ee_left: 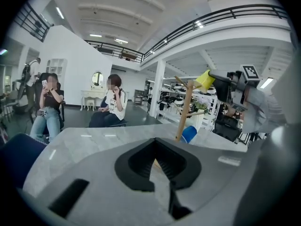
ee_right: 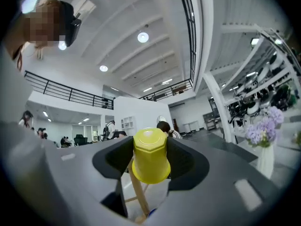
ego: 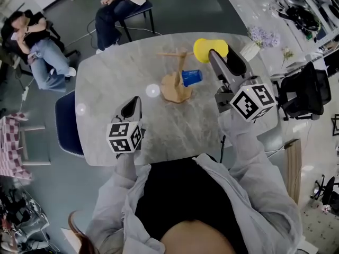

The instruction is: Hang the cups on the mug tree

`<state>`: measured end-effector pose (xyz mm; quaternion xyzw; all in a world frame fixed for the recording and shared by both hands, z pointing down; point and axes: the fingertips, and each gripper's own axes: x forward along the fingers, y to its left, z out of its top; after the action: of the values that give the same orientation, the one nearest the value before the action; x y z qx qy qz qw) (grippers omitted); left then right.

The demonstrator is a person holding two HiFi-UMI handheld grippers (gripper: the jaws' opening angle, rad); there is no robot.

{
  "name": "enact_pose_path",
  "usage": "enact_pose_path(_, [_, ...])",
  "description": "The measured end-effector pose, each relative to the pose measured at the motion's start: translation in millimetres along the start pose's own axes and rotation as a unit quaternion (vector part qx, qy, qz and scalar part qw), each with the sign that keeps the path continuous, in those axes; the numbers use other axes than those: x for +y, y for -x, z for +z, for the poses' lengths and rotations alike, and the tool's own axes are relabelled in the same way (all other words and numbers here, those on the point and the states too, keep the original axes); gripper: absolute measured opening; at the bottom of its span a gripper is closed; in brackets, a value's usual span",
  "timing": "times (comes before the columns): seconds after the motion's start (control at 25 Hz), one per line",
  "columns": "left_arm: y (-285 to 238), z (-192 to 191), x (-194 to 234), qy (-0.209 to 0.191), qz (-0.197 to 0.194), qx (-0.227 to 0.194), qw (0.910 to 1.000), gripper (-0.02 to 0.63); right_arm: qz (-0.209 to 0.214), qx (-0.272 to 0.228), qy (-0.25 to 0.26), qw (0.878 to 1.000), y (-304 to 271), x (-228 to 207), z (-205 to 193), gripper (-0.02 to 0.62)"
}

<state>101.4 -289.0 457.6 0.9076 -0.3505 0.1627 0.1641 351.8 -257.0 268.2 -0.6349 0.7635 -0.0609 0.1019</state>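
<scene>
Grey marble table (ego: 116, 73), dark floor (ego: 185, 7) beyond

Left gripper (ee_left: 156, 155) low at centre, jaws together at the tips, nothing between them. Beyond it lay the grey marble table (ee_left: 94, 140). A wooden mug tree (ee_left: 185, 112) stood upright near the table's far right edge, with a blue cup (ee_left: 189, 133) low against its pole. The right gripper (ee_left: 212, 82) held a yellow cup (ee_left: 205, 79) beside the tree's top pegs. Two seated people (ee_left: 47, 102) (ee_left: 113, 102) sat past the far left edge.
</scene>
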Motion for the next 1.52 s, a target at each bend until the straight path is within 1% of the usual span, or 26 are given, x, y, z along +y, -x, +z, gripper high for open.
enact_pose_path(0.08, [-5,-2,-3,0.001,0.004,0.005,1.0000,0.008,0.012,0.005,-0.042,0.999,-2,-9,-6,0.232])
enact_pose_path(0.12, [-8,-4,-5,0.002,0.006,0.008,0.9999,0.008,0.020,0.005,-0.072,0.997,-3,-13,-10,0.232])
enact_pose_path(0.2, [-12,-6,-8,0.003,0.011,0.013,0.9999,0.008,0.039,-0.001,-0.143,0.989,-5,-20,-15,0.232])
enact_pose_path(0.28, [-16,-7,-11,0.004,0.013,0.018,0.9998,0.008,0.053,-0.006,-0.197,0.979,-7,-27,-18,0.232])
enact_pose_path(0.36, [-20,-8,-15,0.004,0.014,0.021,0.9997,0.008,0.061,-0.005,-0.231,0.971,-10,-33,-24,0.232])
enact_pose_path(0.56, [-27,-12,-18,0.008,0.019,0.028,0.9994,0.008,0.076,0.003,-0.281,0.957,-15,-37,-38,0.232])
enact_pose_path(0.72, [-31,-17,-19,0.012,0.024,0.032,0.9991,0.008,0.090,0.011,-0.297,0.951,-21,-36,-48,0.232])
enact_pose_path(1.0, [-28,-21,-18,0.017,0.034,0.032,0.9988,0.008,0.092,0.016,-0.305,0.948,-21,-39,-54,0.228])
enact_pose_path(1.2, [-24,-19,-18,0.016,0.032,0.030,0.9989,0.008,0.094,0.026,-0.300,0.949,-20,-32,-55,0.294])
enact_pose_path(1.36, [-18,-14,-20,0.011,0.022,0.023,0.9994,0.008,0.089,0.014,-0.296,0.951,-12,-27,-49,0.326])
enact_pose_path(1.52, [-14,-7,-23,0.004,0.011,0.015,0.9998,0.008,0.074,0.006,-0.288,0.955,0,-23,-43,0.353])
